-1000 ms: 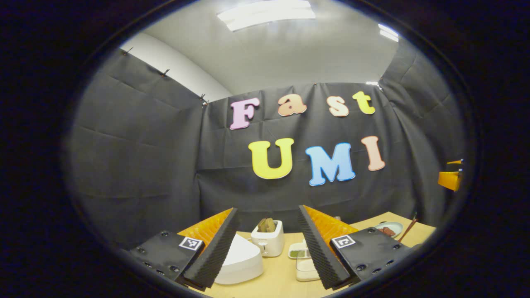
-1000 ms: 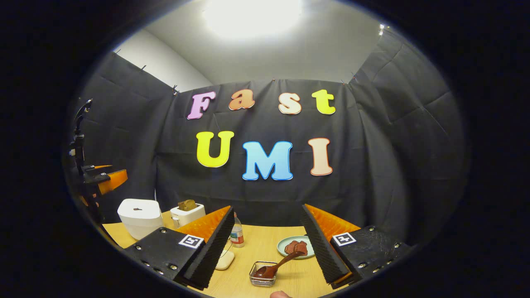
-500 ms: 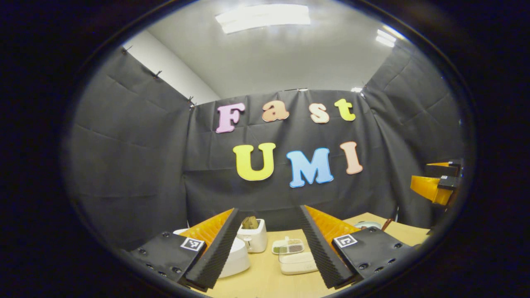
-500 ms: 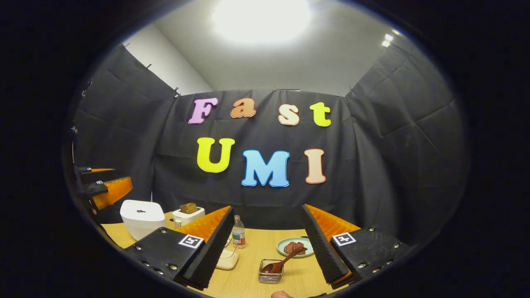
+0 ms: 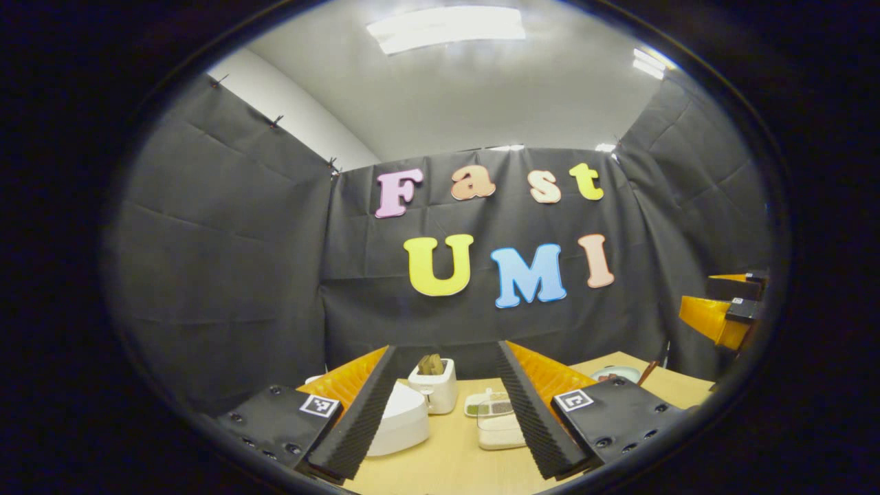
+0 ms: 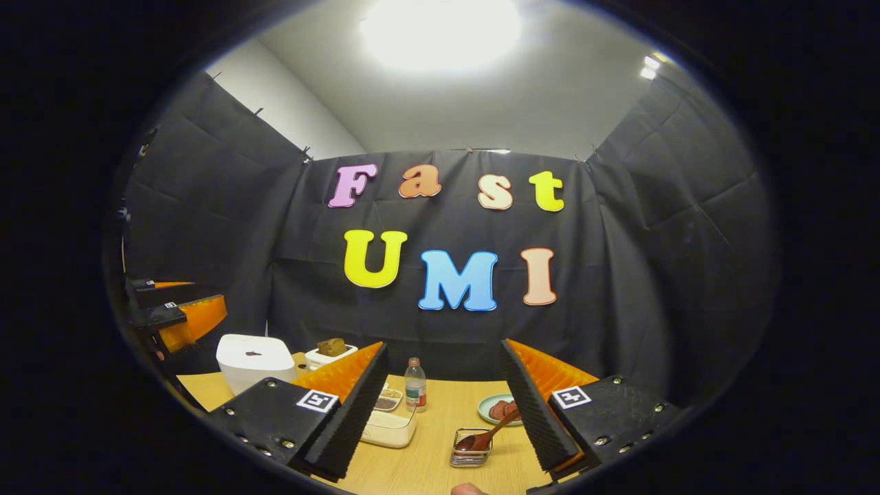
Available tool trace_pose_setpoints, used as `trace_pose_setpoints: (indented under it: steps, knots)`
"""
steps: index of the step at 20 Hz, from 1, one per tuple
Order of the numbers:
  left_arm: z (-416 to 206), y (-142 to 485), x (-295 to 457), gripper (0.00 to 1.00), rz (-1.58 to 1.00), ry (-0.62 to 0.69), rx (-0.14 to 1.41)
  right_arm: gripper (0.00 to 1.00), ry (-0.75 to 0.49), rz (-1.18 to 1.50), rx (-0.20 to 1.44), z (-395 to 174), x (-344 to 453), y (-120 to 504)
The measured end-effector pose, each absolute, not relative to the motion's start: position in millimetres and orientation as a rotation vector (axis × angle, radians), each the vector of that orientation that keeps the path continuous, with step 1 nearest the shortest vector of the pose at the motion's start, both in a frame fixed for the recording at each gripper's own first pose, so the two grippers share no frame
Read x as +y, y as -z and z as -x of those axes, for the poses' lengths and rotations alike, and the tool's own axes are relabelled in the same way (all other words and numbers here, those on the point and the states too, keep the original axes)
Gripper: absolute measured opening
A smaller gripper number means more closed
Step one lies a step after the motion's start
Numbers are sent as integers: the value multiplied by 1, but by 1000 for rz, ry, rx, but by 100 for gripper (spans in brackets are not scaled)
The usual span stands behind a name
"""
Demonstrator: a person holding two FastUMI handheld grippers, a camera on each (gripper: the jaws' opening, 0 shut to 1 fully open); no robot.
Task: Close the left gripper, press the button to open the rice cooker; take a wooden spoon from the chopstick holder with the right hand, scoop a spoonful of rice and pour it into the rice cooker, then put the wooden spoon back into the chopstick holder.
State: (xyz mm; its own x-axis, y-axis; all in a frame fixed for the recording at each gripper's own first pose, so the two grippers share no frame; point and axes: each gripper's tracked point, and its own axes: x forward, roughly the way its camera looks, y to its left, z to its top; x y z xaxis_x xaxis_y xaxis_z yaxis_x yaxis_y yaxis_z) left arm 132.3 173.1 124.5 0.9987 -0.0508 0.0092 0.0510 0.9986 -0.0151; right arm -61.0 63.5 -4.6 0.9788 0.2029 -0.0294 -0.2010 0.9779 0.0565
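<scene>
the rice cooker [image 6: 253, 360] sits at the lower left of the right gripper view, white, lid down, on the wooden table [image 6: 426, 467] near its left edge; above it at the far left hangs the left gripper [image 6: 180, 311], well clear of the lid, its own view showing the fingers spread apart and grasping nothing. moving right in that view, a white toaster [image 6: 328, 354] with a brown slice stands just behind the cooker, then a clear lidded box [image 6: 390, 427] of rice and a small dish [image 6: 390, 398] of grains lie beside the near finger, then a bottle [image 6: 414, 386] with a label too small to read. right of centre, the wire chopstick holder [image 6: 470, 448] holds the wooden spoon [image 6: 489, 434], bowl down, handle leaning up to the right toward a pale plate [image 6: 493, 410] of brown food. the right gripper [image 6: 443, 405] is released, fingers wide, empty, with bare table between them up to the holder. each gripper body bears a small square black-and-white marker, not readable as text. in the left gripper view the cooker [image 5: 402, 419] lies at lower left, partly behind the near finger, the toaster [image 5: 433, 385] just right of it, then the rice box [image 5: 498, 430], with open table in the middle; the right gripper [image 5: 722, 309] shows at the far right edge, high above the table's corner.
</scene>
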Motion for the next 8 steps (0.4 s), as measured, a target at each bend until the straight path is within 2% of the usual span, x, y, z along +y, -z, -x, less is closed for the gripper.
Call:
trace_pose_setpoints:
  steps: [8]
  knots:
    - [-132, -125, 180, 98, 10, 44, -11, 97, -230, -65, 42, 59, 74, 4]
